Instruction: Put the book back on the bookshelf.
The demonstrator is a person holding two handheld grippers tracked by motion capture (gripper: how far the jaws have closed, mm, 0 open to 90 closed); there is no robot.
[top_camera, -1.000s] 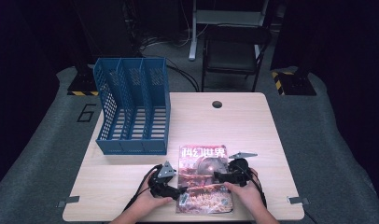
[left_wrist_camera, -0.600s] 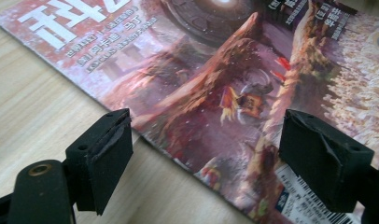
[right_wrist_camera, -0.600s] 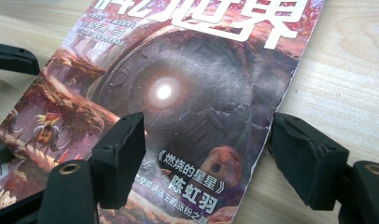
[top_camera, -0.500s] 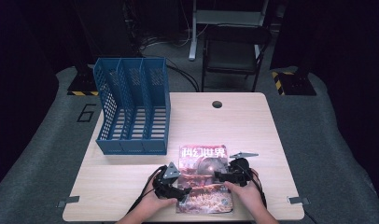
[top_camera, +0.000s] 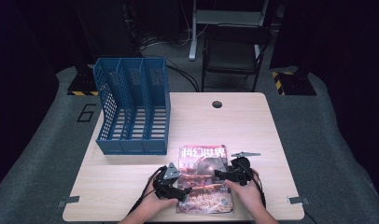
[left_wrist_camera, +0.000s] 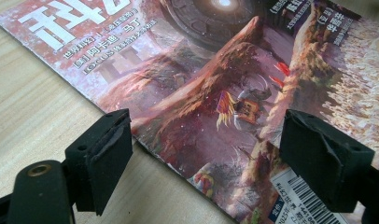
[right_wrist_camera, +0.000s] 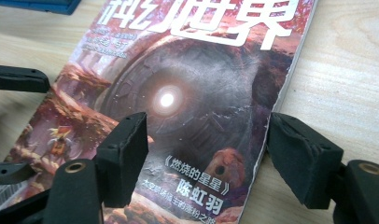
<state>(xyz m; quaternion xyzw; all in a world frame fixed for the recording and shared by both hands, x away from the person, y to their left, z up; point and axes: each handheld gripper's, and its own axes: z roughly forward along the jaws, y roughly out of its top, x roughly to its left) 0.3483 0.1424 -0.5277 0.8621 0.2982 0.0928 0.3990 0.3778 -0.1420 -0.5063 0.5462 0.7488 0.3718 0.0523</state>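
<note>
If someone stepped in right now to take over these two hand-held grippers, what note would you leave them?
Left gripper: open, jaws straddling the magazine's left edge, not pinching.
Right gripper: open, straddling its right edge.
Magazine: flat on the table, near the front, cover up.
Blue file rack: back left, all three slots unfilled.
Done: both grippers lined up at the magazine.
Left: probably grip it, lift it, stand it in a slot.
</note>
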